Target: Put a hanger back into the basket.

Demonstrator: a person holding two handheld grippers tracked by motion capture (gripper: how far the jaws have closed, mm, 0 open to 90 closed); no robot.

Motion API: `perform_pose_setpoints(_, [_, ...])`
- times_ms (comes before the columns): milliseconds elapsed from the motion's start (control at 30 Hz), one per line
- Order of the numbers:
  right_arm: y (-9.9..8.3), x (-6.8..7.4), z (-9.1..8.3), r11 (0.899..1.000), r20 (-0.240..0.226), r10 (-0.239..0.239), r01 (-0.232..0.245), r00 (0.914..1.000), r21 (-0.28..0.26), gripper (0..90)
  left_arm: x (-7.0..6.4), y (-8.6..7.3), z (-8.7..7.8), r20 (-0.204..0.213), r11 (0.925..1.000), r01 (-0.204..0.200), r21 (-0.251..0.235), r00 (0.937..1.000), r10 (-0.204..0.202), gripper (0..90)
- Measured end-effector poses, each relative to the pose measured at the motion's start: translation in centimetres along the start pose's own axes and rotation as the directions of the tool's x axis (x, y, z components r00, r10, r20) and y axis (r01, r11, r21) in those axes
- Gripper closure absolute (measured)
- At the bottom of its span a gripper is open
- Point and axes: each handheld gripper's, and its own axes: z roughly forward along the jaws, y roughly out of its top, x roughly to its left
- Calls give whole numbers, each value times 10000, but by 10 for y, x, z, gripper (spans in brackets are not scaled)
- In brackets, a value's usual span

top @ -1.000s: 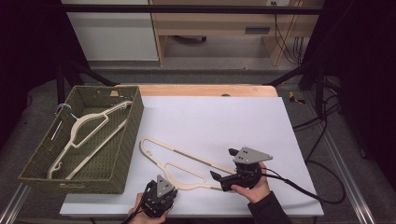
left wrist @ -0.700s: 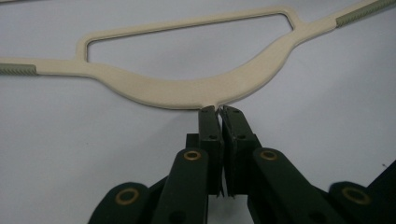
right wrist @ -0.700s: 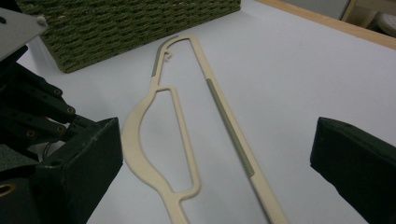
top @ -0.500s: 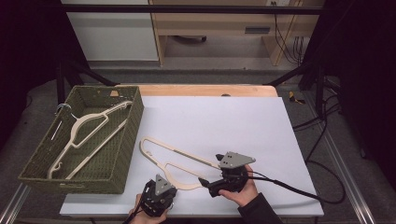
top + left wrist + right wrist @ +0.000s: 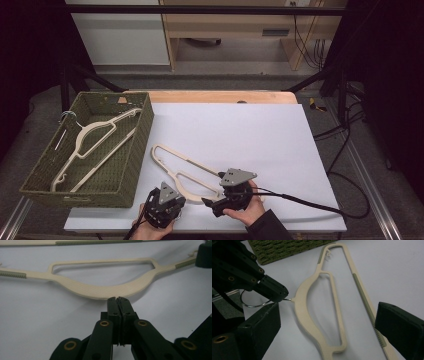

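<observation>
Since the cream hanger lies flat on the white table, just beside the green basket, we think it is light, stiff and a bit slippery. Our left gripper is pinched shut on its thin wire hook. Our right gripper is wide open around its arm; the ribbed strips look best to grab. We see no writing.

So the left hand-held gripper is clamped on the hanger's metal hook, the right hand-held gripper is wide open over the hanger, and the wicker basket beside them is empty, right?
Not quite: the wicker basket is not empty. The high view shows a second cream hanger lying inside it. The rest holds: the left hand-held gripper is shut at the metal hook of the hanger on the table, and the right hand-held gripper is wide open over it.
</observation>
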Motion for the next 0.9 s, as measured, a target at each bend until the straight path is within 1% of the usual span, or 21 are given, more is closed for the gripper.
perform_pose_setpoints(67, [0, 2, 4, 9999, -67, -70, 70, 10000, 104, 84, -1, 1, -2, -19, 9999, -120, 66, 9999, 121, 887])
perform_pose_setpoints(200, [-2, 6, 14, 9990, -314, -257, 268, 9992, 370, 131, -1, 2, -2, -20, 9999, -159, 44, 9999, 159, 888])
perform_pose_setpoints(300, [-3, 9, 22, 9971, -450, -416, 443, 9981, 620, 201, 0, 3, -2, -5, 9997, -222, 139, 9998, 222, 888])
perform_pose_setpoints(333, [-3, 9, 25, 9964, -509, -549, 581, 9972, 620, 228, 0, 3, -3, 9, 9996, -214, 169, 9998, 214, 888])
perform_pose_setpoints(433, [-4, 12, 34, 9929, -694, -689, 751, 9952, 927, 325, 0, 3, -2, 25, 9997, -193, 167, 9998, 193, 888])
perform_pose_setpoints(567, [-4, 15, 44, 9876, -932, -908, 1017, 9915, 1194, 434, 0, 3, -2, 3, 9997, -217, 143, 9998, 217, 888])
perform_pose_setpoints(633, [-4, 16, 47, 9838, -997, -1071, 1199, 9892, 1334, 483, 0, 3, -2, -4, 9995, -267, 161, 9996, 267, 888])
perform_pose_setpoints(667, [-4, 16, 49, 9826, -968, -1198, 1319, 9881, 1304, 508, 0, 3, -2, 3, 9995, -266, 146, 9996, 266, 888])
perform_pose_setpoints(700, [-5, 16, 49, 9802, -954, -1282, 1407, 9872, 1391, 522, 1, 3, -2, 10, 9995, -266, 143, 9996, 266, 888])
perform_pose_setpoints(767, [-6, 16, 51, 9783, -1040, -1391, 1529, 9848, 1399, 567, 0, 3, -1, 10, 9997, -238, 104, 9997, 238, 888])
perform_pose_setpoints(800, [-6, 16, 52, 9787, -1061, -1366, 1508, 9849, 1394, 589, 0, 2, -1, 21, 9997, -233, 125, 9997, 232, 888])
perform_pose_setpoints(900, [-7, 16, 53, 9738, -1227, -1488, 1670, 9812, 1542, 665, 0, 2, 0, 38, 9994, -275, 199, 9996, 274, 888])
